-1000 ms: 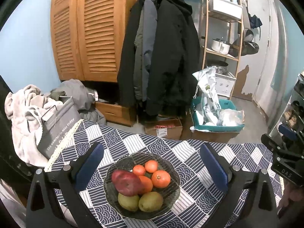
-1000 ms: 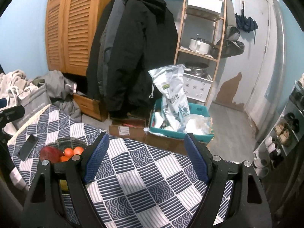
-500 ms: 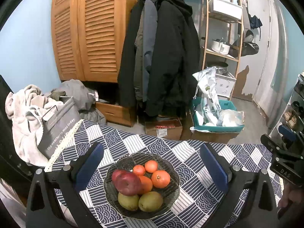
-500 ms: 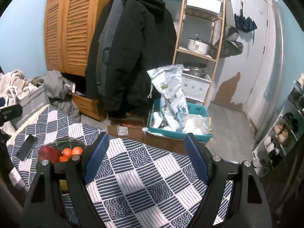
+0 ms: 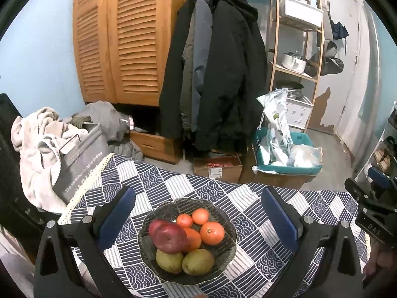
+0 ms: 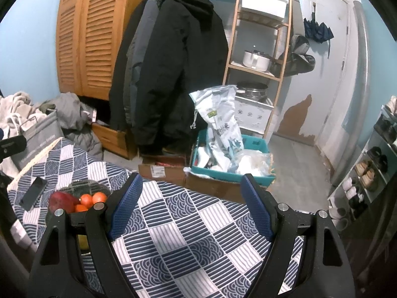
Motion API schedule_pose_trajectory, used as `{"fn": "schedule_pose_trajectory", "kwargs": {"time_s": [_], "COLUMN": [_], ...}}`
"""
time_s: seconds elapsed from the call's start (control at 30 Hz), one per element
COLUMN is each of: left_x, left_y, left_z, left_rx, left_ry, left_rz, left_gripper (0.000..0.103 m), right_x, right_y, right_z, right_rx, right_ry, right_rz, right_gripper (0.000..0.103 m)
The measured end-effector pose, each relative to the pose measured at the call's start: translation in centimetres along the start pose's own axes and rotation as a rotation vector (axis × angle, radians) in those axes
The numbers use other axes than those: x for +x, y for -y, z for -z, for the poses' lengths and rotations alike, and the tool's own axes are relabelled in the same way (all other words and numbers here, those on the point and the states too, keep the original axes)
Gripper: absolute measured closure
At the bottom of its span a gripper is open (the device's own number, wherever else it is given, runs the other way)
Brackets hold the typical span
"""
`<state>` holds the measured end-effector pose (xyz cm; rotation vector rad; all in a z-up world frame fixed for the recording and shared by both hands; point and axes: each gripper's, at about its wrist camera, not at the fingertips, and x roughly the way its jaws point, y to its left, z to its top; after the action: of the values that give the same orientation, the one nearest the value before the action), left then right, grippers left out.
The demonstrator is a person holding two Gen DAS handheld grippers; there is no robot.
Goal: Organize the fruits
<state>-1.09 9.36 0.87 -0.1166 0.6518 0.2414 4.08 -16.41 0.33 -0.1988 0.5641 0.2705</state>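
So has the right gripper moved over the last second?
Yes, slightly. In its own view the teal box and coats slid right and down, so the right gripper turned a little left and tilted up.

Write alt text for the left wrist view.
A dark glass bowl of fruit, with a red apple, orange tangerines and two green pears, sits on a blue-and-white patterned tablecloth between the open left gripper fingers. Coats hang behind.

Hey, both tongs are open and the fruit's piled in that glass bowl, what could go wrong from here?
The red apple sits on top of the pile, leaning on an orange and a pear; taking a lower fruit first could send it rolling out. The glass bowl may slide on the tablecloth if the left tongs nudge its rim. The phone lies close to the bowl and could be knocked.
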Motion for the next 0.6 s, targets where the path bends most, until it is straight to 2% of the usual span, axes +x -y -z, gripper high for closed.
{"fn": "schedule_pose_trajectory", "kwargs": {"time_s": [0.27, 0.6], "left_x": [-0.28, -0.44], "left_y": [0.22, 0.33], "left_z": [0.02, -0.01], "left_rx": [0.010, 0.011], "left_ry": [0.014, 0.022], "left_rz": [-0.030, -0.027], "left_gripper": [0.001, 0.001], "right_x": [0.00, -0.06], "right_y": [0.18, 0.17], "right_z": [0.05, 0.05], "right_rx": [0.002, 0.001], "right_ry": [-0.001, -0.002], "right_rz": [0.006, 0.004], "right_gripper": [0.023, 0.023]}}
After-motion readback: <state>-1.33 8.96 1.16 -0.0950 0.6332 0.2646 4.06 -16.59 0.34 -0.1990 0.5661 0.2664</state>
